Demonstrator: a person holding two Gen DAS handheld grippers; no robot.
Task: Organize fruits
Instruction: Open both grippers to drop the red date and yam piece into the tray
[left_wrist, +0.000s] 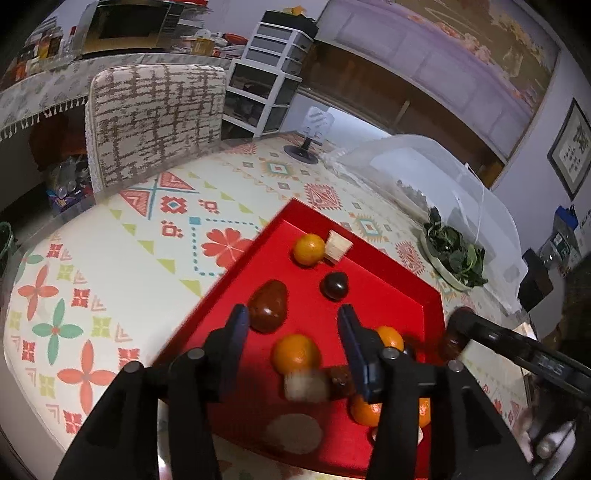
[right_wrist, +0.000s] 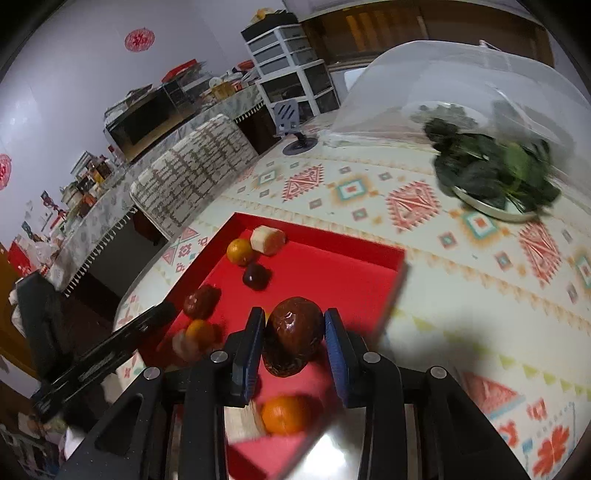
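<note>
Both wrist cams look down-forward, close over the red tray (left_wrist: 388, 291). They share the tray (right_wrist: 332, 266), patterned tablecloth (left_wrist: 147, 229), greens plate (right_wrist: 495, 210).

1. Indoor light is dim and cool; the red tray (left_wrist: 388, 291) stays vivid.
2. Fisheye bending curves both views, with black vignette at every edge.
3. In the right wrist view, motion blur smears the greens (right_wrist: 495, 173) at 2 o'clock.
4. A soft shadow darkens the table (right_wrist: 461, 332) at 4 o'clock.

Greens dish (right_wrist: 495, 210), clear dome cover (right_wrist: 443, 85)
</note>
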